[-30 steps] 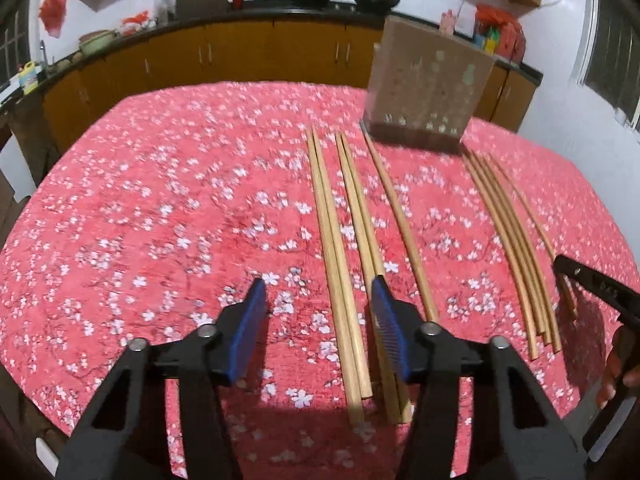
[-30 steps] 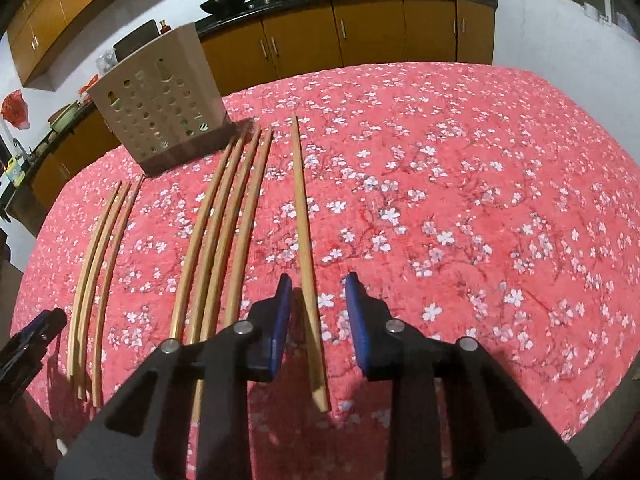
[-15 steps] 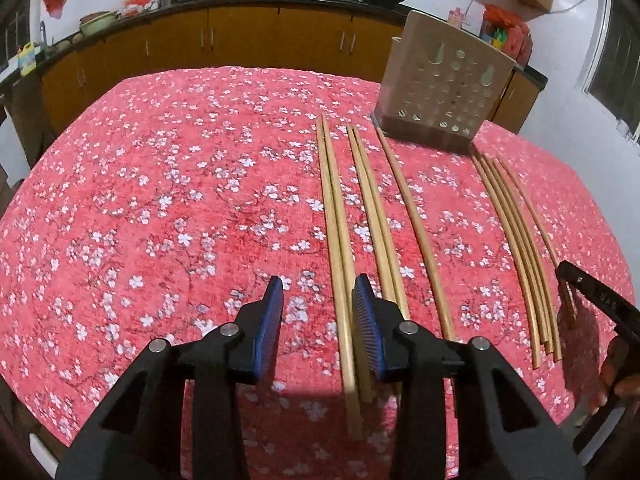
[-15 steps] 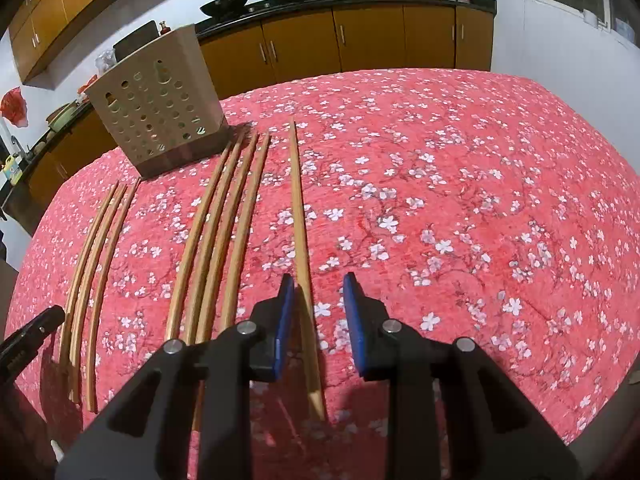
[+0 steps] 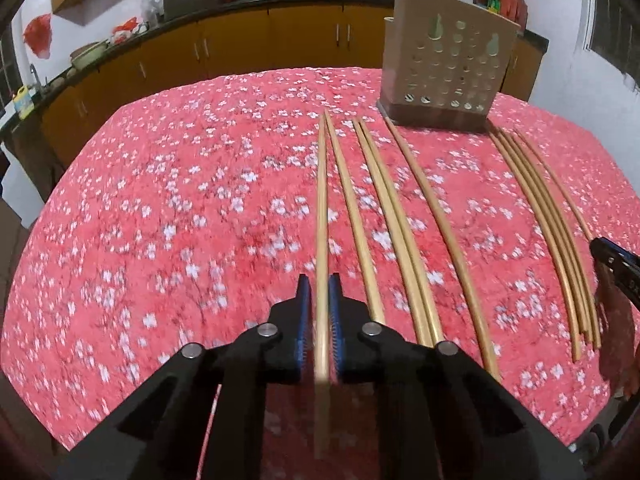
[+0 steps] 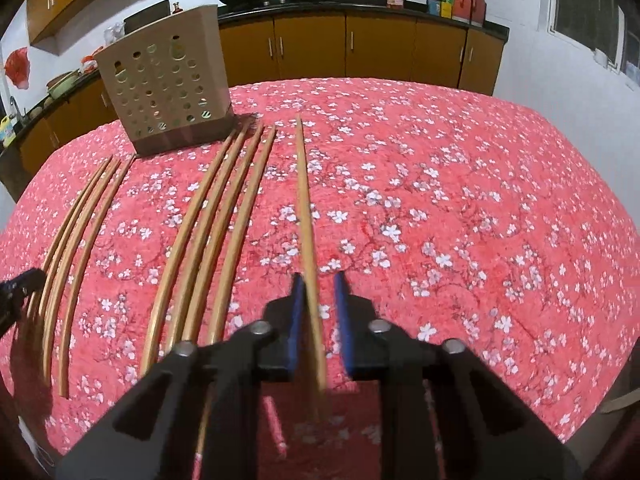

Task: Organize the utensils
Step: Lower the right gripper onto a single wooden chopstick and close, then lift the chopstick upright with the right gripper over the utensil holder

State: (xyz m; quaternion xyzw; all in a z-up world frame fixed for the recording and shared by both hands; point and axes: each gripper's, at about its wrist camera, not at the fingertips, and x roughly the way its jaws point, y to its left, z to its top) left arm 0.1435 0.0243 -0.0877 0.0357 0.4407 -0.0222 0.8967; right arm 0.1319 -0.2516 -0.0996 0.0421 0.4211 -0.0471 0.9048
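Observation:
Several wooden chopsticks lie in rows on the red flowered tablecloth (image 5: 160, 220). My left gripper (image 5: 319, 292) is shut on the leftmost chopstick (image 5: 322, 208), which runs between the blue pads and looks lifted at its near end. My right gripper (image 6: 319, 290) has its jaws narrowly apart around the rightmost chopstick (image 6: 304, 200), which lies against the left pad with a gap to the right pad. A beige perforated utensil holder (image 5: 444, 76) stands at the far end of the rows; it also shows in the right wrist view (image 6: 168, 84).
Other chopsticks lie in groups between the two grippers (image 5: 400, 220) (image 6: 208, 240). Kitchen cabinets (image 6: 360, 48) and a counter with woks run behind the table. The right gripper's tip shows at the left view's right edge (image 5: 616, 264).
My left gripper moved left and closed on the leftmost chopstick. My right gripper rose a little, still around the rightmost chopstick, and the view tilted up.

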